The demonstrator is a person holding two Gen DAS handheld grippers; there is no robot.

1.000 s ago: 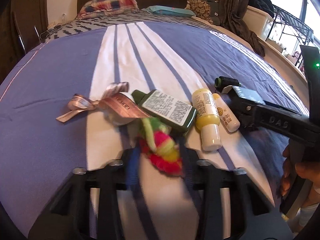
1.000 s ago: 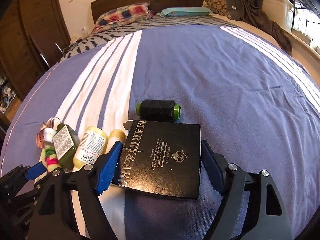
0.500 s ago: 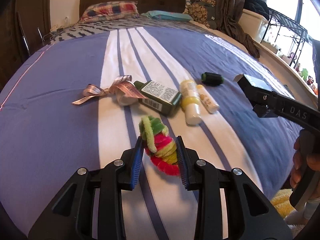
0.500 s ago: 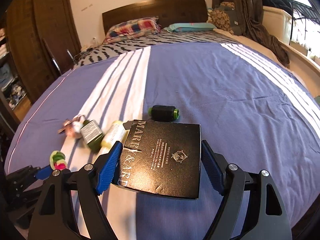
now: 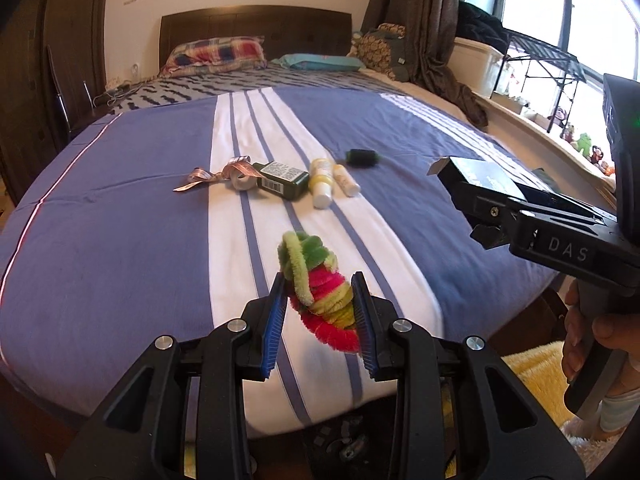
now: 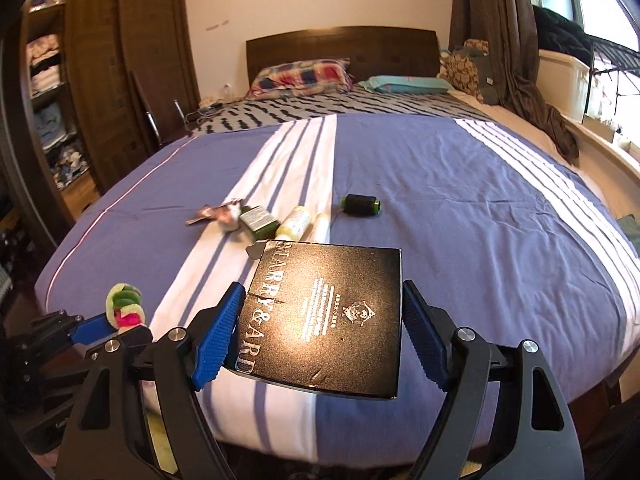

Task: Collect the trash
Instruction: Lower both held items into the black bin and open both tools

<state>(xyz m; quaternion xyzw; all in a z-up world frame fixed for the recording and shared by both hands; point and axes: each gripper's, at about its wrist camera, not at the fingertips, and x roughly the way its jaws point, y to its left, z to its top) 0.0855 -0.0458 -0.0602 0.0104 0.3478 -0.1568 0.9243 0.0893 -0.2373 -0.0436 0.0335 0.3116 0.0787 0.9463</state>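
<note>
My left gripper (image 5: pixel 320 312) is shut on a bundle of green, pink and yellow pipe cleaners (image 5: pixel 316 284), held above the bed's foot edge. My right gripper (image 6: pixel 324 320) is shut on a flat black box (image 6: pixel 328 312) with white lettering, also held above the bed. It shows at the right in the left wrist view (image 5: pixel 480 176). On the bed lie a ribbon (image 5: pixel 216 172), a dark green bottle (image 5: pixel 284 180), a yellow bottle (image 5: pixel 322 184), a small tube (image 5: pixel 346 180) and a black thread spool (image 5: pixel 362 158).
The bed (image 5: pixel 120 208) has a blue and white striped cover, with pillows (image 5: pixel 216 52) by the headboard. A wooden wardrobe (image 6: pixel 100 80) stands at the left. A window ledge with clutter (image 5: pixel 560 120) runs along the right. A yellow rug (image 5: pixel 532 372) lies on the floor.
Both grippers have pulled back and up from the bed with their loads. The items left on the bed now look smaller and farther away.
</note>
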